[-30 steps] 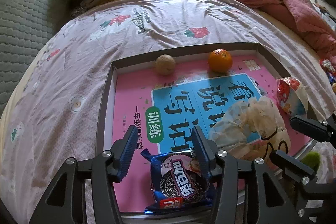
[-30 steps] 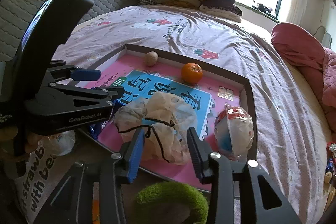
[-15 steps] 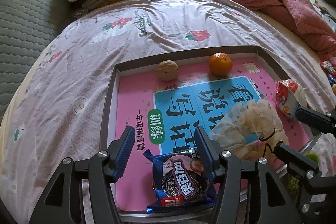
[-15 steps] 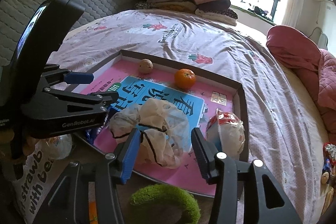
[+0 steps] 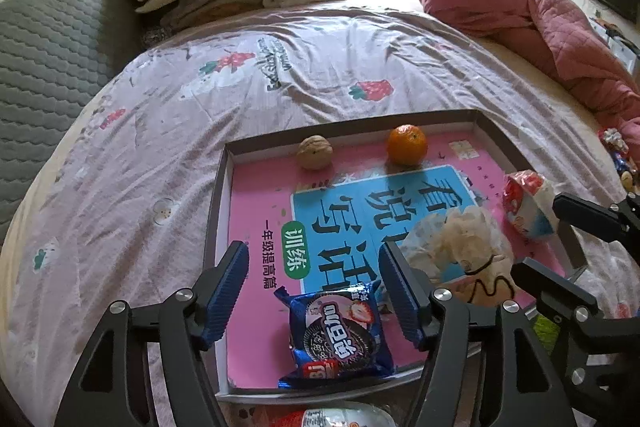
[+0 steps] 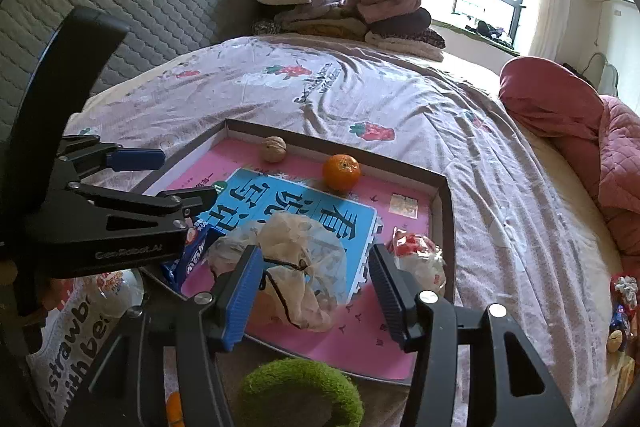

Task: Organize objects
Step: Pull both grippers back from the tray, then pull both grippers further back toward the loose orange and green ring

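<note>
The left gripper has its jaws wide apart and holds nothing; it hovers over the near edge of the shallow tray, with the blue cookie packet lying flat in the tray just below and between the blue pads. The packet's long axis runs from the tray's near edge toward its far wall, its crimped top end pointing at the far wall. The right gripper also has its jaws spread and empty, and sits above the crumpled clear plastic bag near the middle of the tray's near side. Right of that bag, against the tray's right wall, lies a red and white wrapped snack. A walnut and an orange rest apart from each other along the tray's far wall. Outside the tray's near edge a green fuzzy object shows below the right gripper. The tray lies on a pink strawberry-print bedsheet.
</note>
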The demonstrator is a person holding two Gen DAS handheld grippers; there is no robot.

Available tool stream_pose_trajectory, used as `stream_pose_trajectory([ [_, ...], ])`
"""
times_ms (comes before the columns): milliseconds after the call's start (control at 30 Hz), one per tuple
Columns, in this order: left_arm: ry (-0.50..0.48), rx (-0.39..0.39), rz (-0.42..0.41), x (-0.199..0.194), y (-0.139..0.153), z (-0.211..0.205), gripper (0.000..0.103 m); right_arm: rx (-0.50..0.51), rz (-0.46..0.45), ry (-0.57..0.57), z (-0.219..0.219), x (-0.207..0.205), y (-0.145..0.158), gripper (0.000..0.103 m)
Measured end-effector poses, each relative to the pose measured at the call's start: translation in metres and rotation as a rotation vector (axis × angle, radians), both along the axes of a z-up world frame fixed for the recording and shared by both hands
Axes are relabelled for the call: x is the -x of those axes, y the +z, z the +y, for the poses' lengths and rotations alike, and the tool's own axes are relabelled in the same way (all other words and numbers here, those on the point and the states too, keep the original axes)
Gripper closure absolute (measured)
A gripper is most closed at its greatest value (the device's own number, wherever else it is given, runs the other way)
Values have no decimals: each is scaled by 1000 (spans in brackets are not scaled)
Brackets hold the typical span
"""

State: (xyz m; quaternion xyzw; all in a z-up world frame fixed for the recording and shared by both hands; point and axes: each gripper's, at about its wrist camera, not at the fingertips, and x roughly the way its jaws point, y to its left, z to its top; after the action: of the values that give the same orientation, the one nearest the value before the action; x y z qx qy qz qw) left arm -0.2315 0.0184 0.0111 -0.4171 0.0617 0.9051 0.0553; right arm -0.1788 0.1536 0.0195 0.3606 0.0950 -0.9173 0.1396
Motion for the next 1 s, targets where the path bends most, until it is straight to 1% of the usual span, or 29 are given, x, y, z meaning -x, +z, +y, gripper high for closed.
stream_pose_trajectory([
  [167,27,-19,13,-5,7,-3,30,6,9,-3,3,-1,5,48],
  [433,25,-33,44,-20,24,-1,29,26,34,-16,10,-4,15,48],
  [667,4,-21,82,-38,39,8,28,39,58,-20,15,-10,25,48],
  [900,23,-9,107,-49,45,10,28,54,78,-18,20,-18,33,48],
  [1000,35,-16,114,-54,47,10,28,67,78,-20,23,-21,35,48],
])
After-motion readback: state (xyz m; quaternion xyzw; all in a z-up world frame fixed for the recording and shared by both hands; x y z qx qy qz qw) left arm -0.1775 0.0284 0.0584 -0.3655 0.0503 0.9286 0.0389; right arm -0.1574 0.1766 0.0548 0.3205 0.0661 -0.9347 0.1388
